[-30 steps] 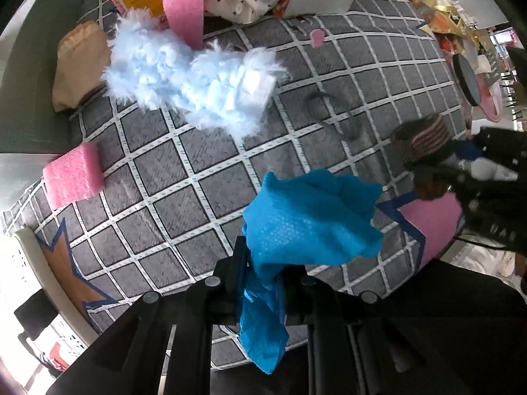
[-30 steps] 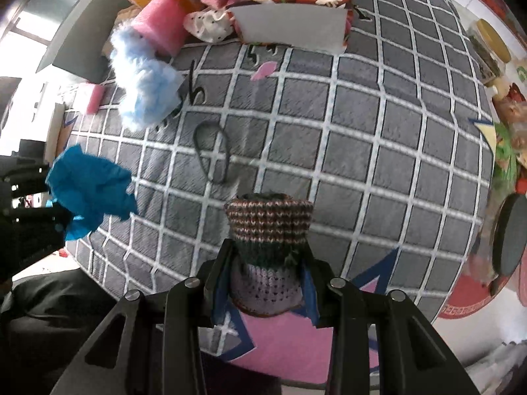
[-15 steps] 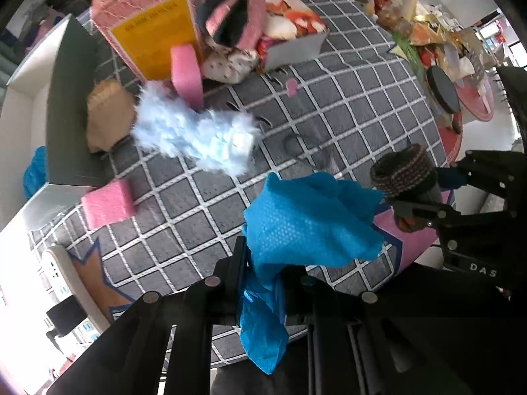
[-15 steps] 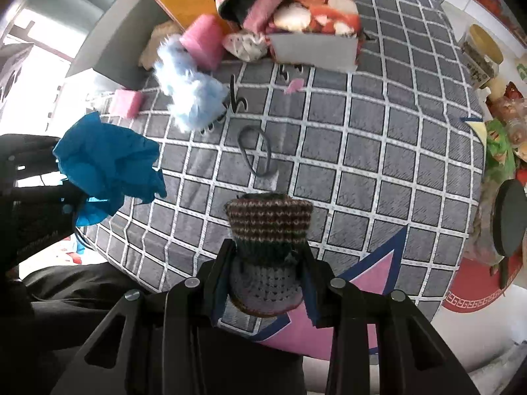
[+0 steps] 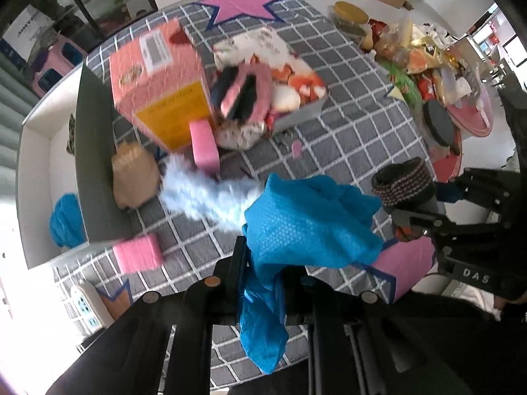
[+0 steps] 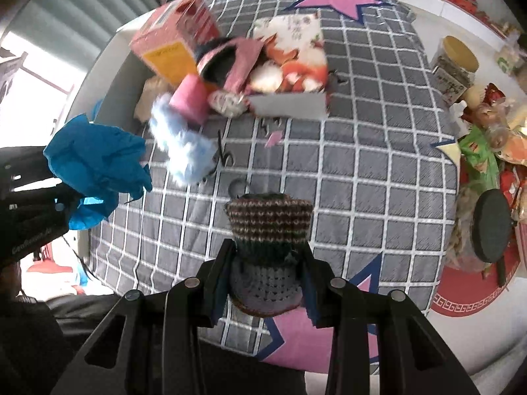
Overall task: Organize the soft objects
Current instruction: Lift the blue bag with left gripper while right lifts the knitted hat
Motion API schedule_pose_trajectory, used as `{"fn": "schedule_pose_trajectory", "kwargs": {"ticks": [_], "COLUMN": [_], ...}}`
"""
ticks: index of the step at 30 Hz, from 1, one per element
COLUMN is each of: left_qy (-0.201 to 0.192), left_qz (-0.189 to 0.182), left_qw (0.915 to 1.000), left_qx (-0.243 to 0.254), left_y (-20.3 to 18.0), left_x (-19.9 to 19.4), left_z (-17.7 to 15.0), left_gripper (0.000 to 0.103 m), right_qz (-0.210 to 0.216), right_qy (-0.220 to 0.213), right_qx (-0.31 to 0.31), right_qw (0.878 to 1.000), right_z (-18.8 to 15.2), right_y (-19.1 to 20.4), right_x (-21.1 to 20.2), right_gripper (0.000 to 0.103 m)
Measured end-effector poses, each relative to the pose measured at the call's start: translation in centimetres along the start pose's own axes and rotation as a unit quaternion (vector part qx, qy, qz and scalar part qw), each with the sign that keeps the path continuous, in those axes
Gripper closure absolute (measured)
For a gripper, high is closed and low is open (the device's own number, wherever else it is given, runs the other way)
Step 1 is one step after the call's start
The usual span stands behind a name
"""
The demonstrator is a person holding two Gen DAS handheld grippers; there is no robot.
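My left gripper (image 5: 260, 273) is shut on a bright blue cloth (image 5: 303, 227) and holds it high above the grey checked table cover (image 5: 346, 138). My right gripper (image 6: 268, 279) is shut on a striped knitted cuff (image 6: 268, 223), also held high. Each gripper shows in the other's view: the cloth (image 6: 95, 164) at left, the cuff (image 5: 403, 186) at right. A fluffy light-blue piece (image 5: 204, 197) lies on the cover, with two pink foam blocks (image 5: 204, 146) (image 5: 138, 256) and a tan soft piece (image 5: 133, 177) near it.
A white bin (image 5: 36, 151) with a grey wall stands at the table's left edge; a blue cloth (image 5: 66, 220) lies in it. A pink-and-yellow carton (image 5: 161, 89) and a printed box (image 5: 296, 82) of soft things stand at the back. Jars and snack packets (image 6: 477, 125) crowd the right.
Both grippers have risen well away from the table with their loads, so the whole table and the white bin have come into view. Grips are unchanged.
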State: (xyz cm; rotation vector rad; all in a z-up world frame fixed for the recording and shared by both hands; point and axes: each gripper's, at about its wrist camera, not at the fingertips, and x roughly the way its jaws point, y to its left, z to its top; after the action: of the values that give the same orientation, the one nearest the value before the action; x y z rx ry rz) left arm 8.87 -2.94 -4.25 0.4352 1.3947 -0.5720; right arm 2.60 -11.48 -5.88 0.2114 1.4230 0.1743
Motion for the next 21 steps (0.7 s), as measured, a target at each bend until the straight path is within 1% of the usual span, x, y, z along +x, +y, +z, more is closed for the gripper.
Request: {"fn": "schedule_pose_trajectory", "kwargs": {"ticks": [4,8,11,14,16,21], "left_qy": [-0.012,-0.019,-0.023,-0.031,-0.036,-0.051], "left_qz": [-0.011,-0.005,0.007,0.040,0.054,0.058], "left_qw": [0.9998,0.9998,0.9997,0.9986,0.9975,0.9957], "left_qx": [-0.010,-0.007,-0.009,-0.016,-0.028,-0.051], "left_y": [0.0,-0.5,-0.4,0.2,0.7,1.7], "left_x": [-1.0,-1.8,-2.2,-2.6,-2.9,-3.8], "left_z": [1.9,2.7,3.0,3.5,3.6,3.5], "left_gripper": [0.087,0.087,0.087,0.087,0.086,0.086], "right_qz": [0.002,0.005,0.006,0.004,0.001,0.001], "right_qy": [-0.011,-0.015,-0.022,-0.035,-0.043,-0.055], "right_qx": [0.016,0.023,0.029,0.035,0.038,0.040], "right_qw": [1.000,1.000,0.999,0.999,0.998,0.998], "right_z": [0.8,1.4,1.7,2.2,2.4,3.1], "right_y": [-0.4,-0.6,-0.6,-0.7,-0.8,-0.5], "right_x": [-0.7,-1.0,-1.4,-2.2,-2.6,-3.4], "right_gripper": [0.064,0.064,0.064,0.064,0.064,0.064]}}
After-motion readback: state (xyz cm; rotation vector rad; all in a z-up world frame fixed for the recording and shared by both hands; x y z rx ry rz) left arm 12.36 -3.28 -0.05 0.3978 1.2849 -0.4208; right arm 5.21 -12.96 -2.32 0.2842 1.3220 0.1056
